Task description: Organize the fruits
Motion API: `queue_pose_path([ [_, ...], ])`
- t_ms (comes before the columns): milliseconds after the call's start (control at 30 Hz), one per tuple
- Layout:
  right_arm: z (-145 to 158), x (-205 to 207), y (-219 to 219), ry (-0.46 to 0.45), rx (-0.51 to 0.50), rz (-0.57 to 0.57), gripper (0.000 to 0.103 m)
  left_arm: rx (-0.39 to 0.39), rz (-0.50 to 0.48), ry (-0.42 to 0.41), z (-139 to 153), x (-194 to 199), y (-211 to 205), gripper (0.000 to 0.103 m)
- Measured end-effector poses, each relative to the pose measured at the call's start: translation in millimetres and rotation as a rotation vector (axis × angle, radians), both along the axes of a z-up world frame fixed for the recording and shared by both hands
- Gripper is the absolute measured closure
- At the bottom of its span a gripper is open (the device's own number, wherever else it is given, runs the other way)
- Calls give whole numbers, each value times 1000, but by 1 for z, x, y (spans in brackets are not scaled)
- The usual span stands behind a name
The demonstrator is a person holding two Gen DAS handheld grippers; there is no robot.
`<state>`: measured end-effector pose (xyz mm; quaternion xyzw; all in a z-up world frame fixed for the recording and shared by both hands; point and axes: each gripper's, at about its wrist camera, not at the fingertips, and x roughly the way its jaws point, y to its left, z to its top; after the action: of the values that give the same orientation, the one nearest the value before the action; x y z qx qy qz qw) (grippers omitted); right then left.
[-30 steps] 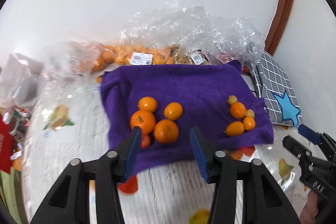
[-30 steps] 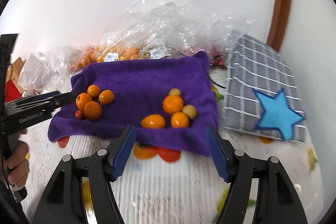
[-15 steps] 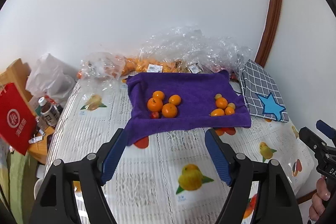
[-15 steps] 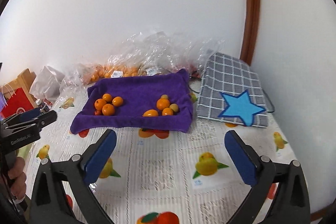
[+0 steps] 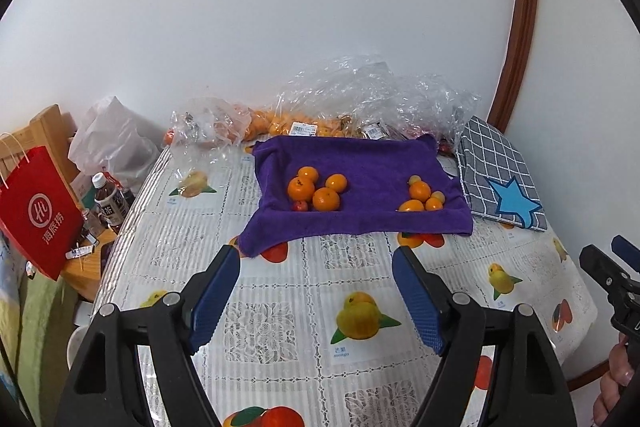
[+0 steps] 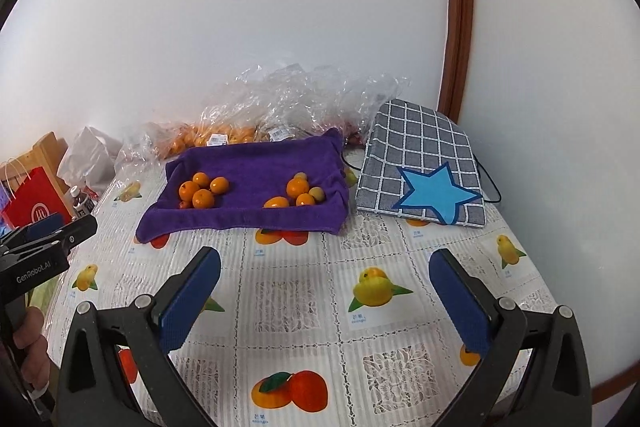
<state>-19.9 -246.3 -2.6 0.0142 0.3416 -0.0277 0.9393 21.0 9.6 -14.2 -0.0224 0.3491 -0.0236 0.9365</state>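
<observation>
two fruit piles point(image 5: 316, 190) on purple towel point(image 5: 360, 163)

bare tablecloth point(image 5: 320, 279) before purple towel point(image 5: 360, 155), plastic bags point(image 5: 360, 99) behind, checked cushion point(image 5: 496, 167) right

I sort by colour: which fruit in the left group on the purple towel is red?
The small red fruit at the group's front-left edge; the other four are larger and orange.

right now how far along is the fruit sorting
Looks nearly done: the purple towel carries two separate clusters, larger oranges on the left and smaller fruits on the right. Nothing is in hand; the left tool and right tool hang open and empty above the tablecloth. Possibly left: the bagged fruit behind the towel.
</observation>
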Motion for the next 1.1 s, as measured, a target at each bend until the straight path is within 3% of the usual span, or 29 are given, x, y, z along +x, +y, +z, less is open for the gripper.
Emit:
queue_pose_path([
  [1100,5,-8,1,-15,3,5,1,6,-3,-3,3,-8,-3,26],
])
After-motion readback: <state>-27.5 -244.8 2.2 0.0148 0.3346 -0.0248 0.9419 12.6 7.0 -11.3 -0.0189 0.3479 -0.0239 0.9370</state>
